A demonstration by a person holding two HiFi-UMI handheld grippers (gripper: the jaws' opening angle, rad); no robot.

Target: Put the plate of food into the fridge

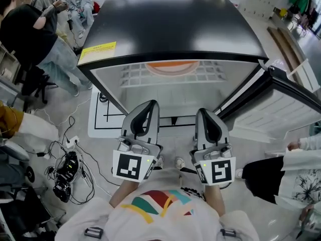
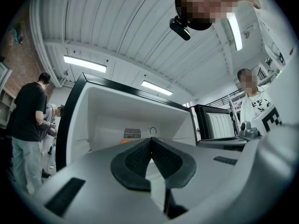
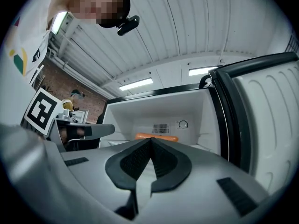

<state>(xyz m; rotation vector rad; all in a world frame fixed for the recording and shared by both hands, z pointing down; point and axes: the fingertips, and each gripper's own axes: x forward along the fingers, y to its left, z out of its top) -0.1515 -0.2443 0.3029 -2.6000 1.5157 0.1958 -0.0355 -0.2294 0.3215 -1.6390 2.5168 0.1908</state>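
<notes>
The fridge point(image 1: 170, 24) stands open in front of me, its door point(image 1: 281, 104) swung out to the right. An orange plate point(image 1: 171, 67) rests on the wire shelf inside, and its orange rim point(image 3: 156, 136) also shows in the right gripper view, at the back under the vent. My left gripper point(image 1: 148, 104) and right gripper point(image 1: 205, 112) are side by side just outside the opening, pointing at it. Both are shut with nothing between the jaws, as the left gripper point(image 2: 150, 140) and right gripper point(image 3: 150, 139) each show in their own view. Neither touches the plate.
Several people point(image 1: 30, 34) stand at the far left and another person point(image 1: 296, 169) is close on the right. Cables and a black device point(image 1: 65, 172) lie on the floor at the left. A white mat with black lines point(image 1: 100, 117) lies by the fridge's left foot.
</notes>
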